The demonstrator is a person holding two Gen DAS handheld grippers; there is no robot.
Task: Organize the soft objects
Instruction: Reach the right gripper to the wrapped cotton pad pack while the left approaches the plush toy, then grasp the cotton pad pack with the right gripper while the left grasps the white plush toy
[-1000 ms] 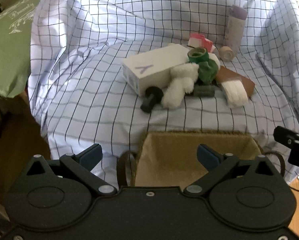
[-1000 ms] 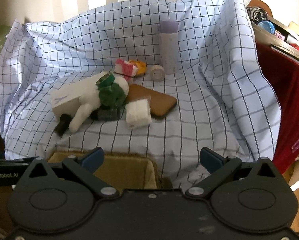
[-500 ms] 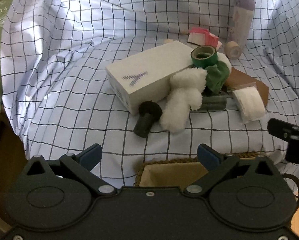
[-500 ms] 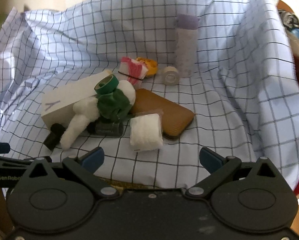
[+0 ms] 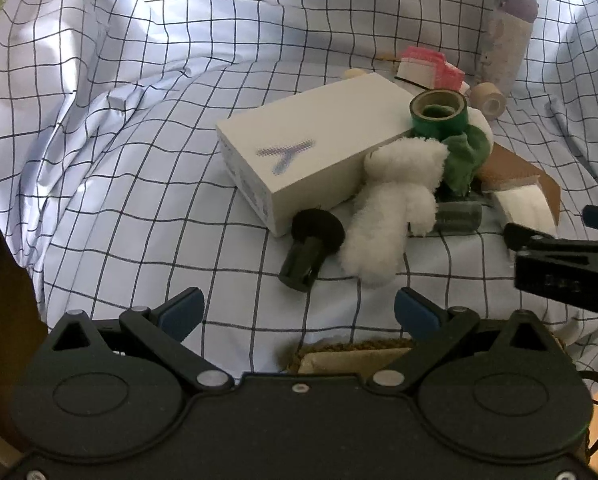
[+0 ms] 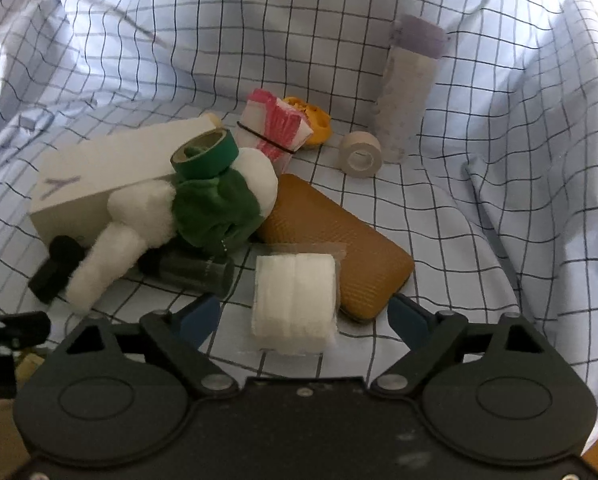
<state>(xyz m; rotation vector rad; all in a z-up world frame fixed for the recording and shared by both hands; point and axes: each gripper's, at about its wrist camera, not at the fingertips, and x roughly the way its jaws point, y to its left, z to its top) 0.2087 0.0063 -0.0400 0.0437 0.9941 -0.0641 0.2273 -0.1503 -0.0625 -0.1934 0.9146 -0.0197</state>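
A pile lies on the checked cloth (image 5: 139,160). A white fluffy plush (image 5: 395,208) leans on a white box (image 5: 311,152), with a green cloth (image 5: 465,156) under a green tape roll (image 5: 439,114). My left gripper (image 5: 297,312) is open and empty, just short of the plush and a black cylinder (image 5: 311,248). My right gripper (image 6: 303,316) is open, its jaws either side of a wrapped white gauze roll (image 6: 295,300) on the near end of a brown pad (image 6: 339,236). The plush (image 6: 127,232) and green cloth (image 6: 215,212) sit to its left.
A woven basket (image 5: 351,356) edge shows under the left gripper. A tall lilac-capped bottle (image 6: 411,88), a beige tape roll (image 6: 361,155), a pink-white bundle (image 6: 273,128), an orange item (image 6: 315,120) and a grey tube (image 6: 195,270) lie around the pile.
Both grippers have moved forward toward the pile. The basket has slid almost out of view below them. The right gripper's jaws now flank the gauze roll.
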